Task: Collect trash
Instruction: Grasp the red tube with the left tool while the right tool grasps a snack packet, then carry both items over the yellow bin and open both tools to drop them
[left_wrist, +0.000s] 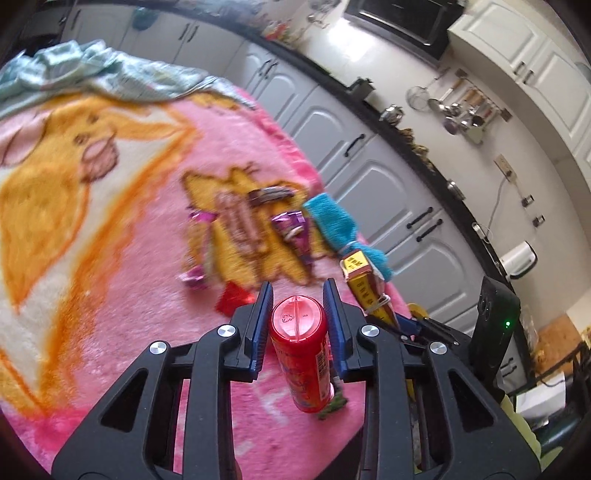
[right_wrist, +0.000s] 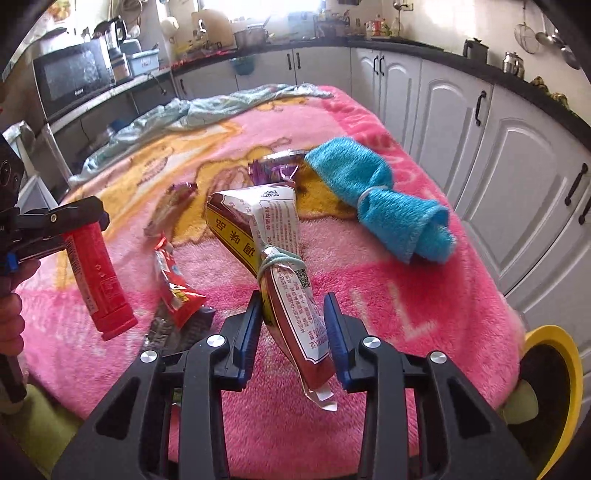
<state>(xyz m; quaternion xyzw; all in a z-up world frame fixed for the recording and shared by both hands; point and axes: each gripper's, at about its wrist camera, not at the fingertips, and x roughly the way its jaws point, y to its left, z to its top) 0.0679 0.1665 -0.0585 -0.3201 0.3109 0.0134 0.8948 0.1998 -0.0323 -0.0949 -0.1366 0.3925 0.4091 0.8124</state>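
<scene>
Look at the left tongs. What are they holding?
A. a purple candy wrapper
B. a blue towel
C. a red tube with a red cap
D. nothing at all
C: in the left wrist view the left tongs are shut on the red tube, lifted off the pink blanket, while the blue towel and purple wrapper lie farther away.

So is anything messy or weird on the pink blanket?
Yes. Crumpled wrappers lie scattered on the pink blanket: a purple one and a red one. A blue towel lies rolled up and cinched with a band, which looks odd among the trash. A pale cloth is bunched at the far end.
</scene>
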